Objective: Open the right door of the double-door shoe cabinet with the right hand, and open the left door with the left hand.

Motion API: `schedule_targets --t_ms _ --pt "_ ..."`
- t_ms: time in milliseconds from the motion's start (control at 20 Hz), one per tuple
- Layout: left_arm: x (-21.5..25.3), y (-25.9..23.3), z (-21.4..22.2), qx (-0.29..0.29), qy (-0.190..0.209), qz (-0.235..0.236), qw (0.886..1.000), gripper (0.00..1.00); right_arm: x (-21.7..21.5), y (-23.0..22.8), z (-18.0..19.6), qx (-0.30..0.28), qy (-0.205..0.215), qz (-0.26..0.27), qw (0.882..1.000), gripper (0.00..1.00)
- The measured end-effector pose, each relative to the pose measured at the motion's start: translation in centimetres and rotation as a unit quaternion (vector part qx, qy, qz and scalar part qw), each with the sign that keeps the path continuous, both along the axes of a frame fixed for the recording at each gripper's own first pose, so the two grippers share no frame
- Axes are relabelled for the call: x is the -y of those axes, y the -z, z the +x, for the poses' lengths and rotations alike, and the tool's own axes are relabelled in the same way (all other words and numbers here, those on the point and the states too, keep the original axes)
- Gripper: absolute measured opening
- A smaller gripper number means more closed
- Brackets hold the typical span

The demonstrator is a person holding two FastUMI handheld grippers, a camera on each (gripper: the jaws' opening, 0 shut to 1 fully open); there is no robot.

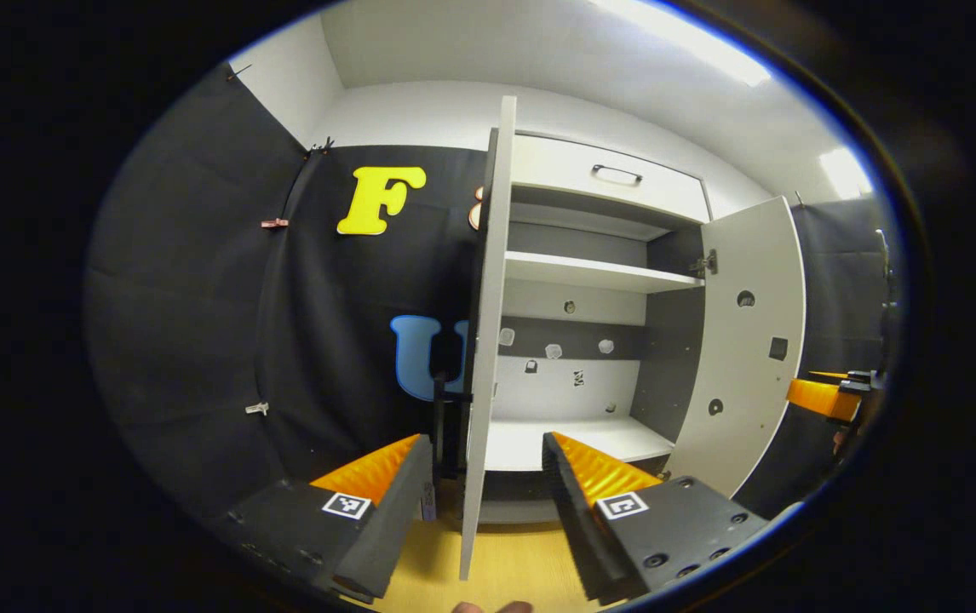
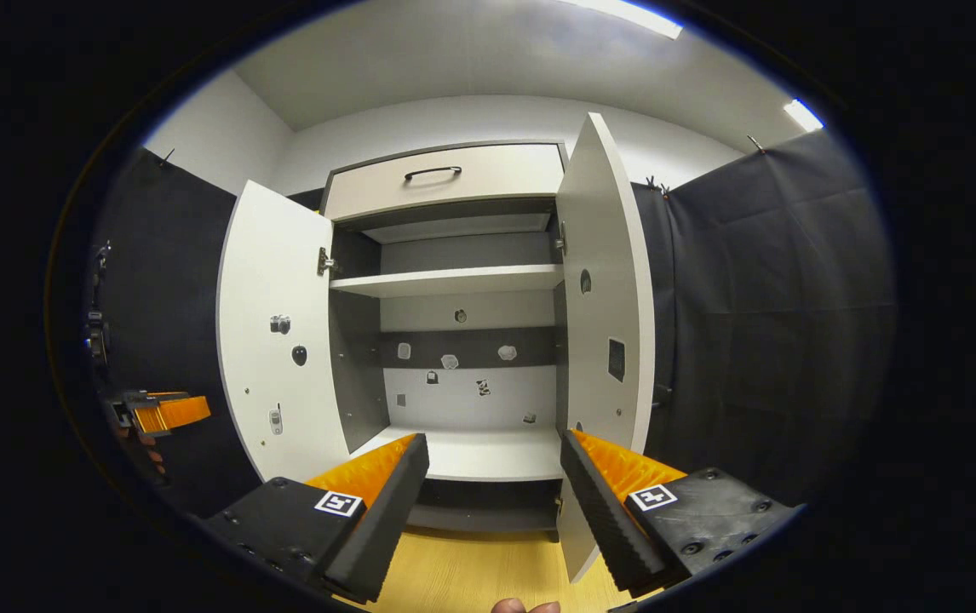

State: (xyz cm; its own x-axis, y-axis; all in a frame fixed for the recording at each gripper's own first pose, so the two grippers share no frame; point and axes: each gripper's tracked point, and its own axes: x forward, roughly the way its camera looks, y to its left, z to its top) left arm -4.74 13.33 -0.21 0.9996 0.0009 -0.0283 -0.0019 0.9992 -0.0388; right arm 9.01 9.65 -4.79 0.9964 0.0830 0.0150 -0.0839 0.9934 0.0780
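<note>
Both doors of the white, dark-lined double-door shoe cabinet (image 2: pixel 454 340) already stand swung out, so I judge the opening itself done on both sides. What is left, if anything, is to draw my grippers back.

In the left gripper view, my left gripper (image 1: pixel 488 485) has its fingers spread wide, and the free edge of the flat white left door (image 1: pixel 488 323) rises edge-on in the gap between them. Neither finger presses on the panel, so I hold nothing. That door's dark handle (image 1: pixel 445 426) sits on its outer face, just left of the edge and close to my left finger. Beyond it I see the bare white shelves (image 1: pixel 590 272) and, to the right, the flat white right door (image 1: pixel 752 340) turned well outward, with my other gripper at the far right.

In the right gripper view, my right gripper (image 2: pixel 492 494) is likewise spread wide and grips nothing. The right door stands just right of the gap, its lower edge near my right finger; I cannot tell whether they touch. The left door is folded out at the left of the cabinet, and the closed drawer (image 2: pixel 445 183) with its dark handle runs across the top. A pale wooden floor (image 2: pixel 471 570) lies below.
</note>
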Motion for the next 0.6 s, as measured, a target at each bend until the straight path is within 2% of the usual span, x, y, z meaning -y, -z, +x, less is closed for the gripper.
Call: schedule_targets --t_ms 100,600 --pt "1.1 -0.6 -0.5 0.008 0.006 0.004 1.000 0.97 0.0 -0.1 -0.1 0.001 0.001 -0.003 1.000 0.98" --pt "6.4 -0.8 -0.8 0.010 0.033 0.012 0.999 0.96 0.4 -0.1 -0.6 0.000 0.008 0.000 1.000 0.98"
